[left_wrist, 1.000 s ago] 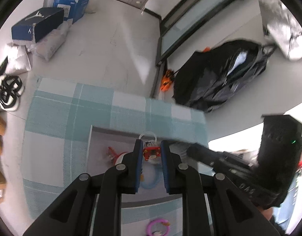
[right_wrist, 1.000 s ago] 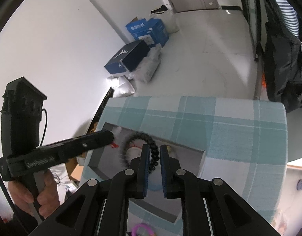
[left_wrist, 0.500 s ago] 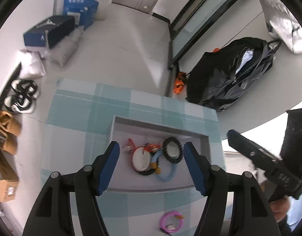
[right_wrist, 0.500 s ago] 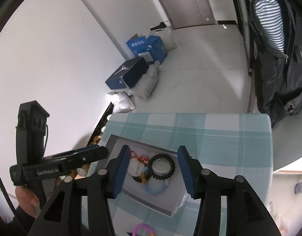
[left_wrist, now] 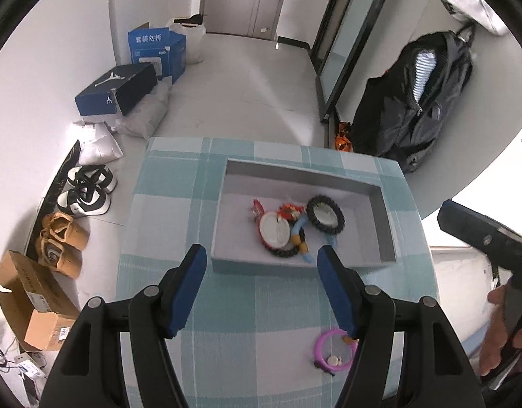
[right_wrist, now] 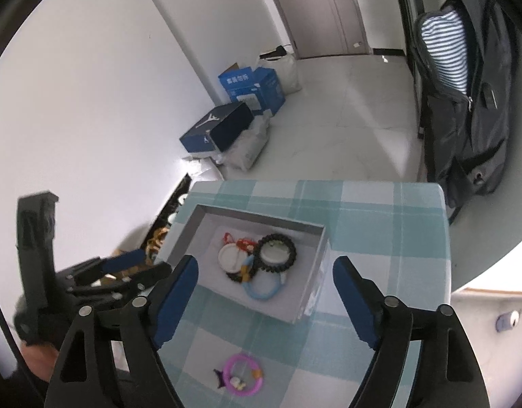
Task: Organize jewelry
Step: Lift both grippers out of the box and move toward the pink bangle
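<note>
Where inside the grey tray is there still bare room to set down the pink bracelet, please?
The grey tray has bare floor at its right end, between the black beaded bracelet and the right wall, and a narrower strip along the left wall beside the red charm. The middle is crowded: the bracelets overlap there. The pink bracelet lies on the checked cloth.

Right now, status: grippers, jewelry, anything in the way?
Left gripper open, empty; right gripper open, empty. Bracelets piled in grey tray; pink bracelet lies on checked cloth, outside tray. Nothing blocking it.
</note>
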The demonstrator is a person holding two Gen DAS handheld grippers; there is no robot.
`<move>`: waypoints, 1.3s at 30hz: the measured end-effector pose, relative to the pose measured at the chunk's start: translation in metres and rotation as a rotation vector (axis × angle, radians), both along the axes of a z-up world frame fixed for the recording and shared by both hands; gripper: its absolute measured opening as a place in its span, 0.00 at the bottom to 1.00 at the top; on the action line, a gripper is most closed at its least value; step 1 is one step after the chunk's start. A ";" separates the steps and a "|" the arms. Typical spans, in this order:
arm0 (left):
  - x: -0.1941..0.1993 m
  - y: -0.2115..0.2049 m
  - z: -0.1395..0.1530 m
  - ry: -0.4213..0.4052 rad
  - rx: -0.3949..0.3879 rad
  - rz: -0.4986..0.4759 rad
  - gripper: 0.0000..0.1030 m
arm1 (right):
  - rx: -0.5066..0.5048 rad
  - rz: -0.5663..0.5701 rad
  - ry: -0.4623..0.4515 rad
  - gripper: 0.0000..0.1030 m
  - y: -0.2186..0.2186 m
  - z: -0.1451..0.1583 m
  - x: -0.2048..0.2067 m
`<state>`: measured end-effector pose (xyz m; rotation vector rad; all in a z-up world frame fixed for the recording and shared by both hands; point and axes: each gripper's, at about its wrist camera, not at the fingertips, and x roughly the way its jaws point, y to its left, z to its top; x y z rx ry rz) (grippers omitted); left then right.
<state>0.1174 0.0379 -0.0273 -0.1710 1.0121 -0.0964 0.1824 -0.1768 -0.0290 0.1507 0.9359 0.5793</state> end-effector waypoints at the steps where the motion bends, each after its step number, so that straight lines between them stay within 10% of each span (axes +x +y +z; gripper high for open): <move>1: -0.003 -0.002 0.001 -0.007 0.010 -0.005 0.62 | 0.018 0.005 0.001 0.80 -0.002 0.002 -0.004; 39: -0.079 0.016 -0.041 0.061 0.050 0.047 0.77 | -0.266 0.205 0.089 0.87 0.050 -0.103 -0.103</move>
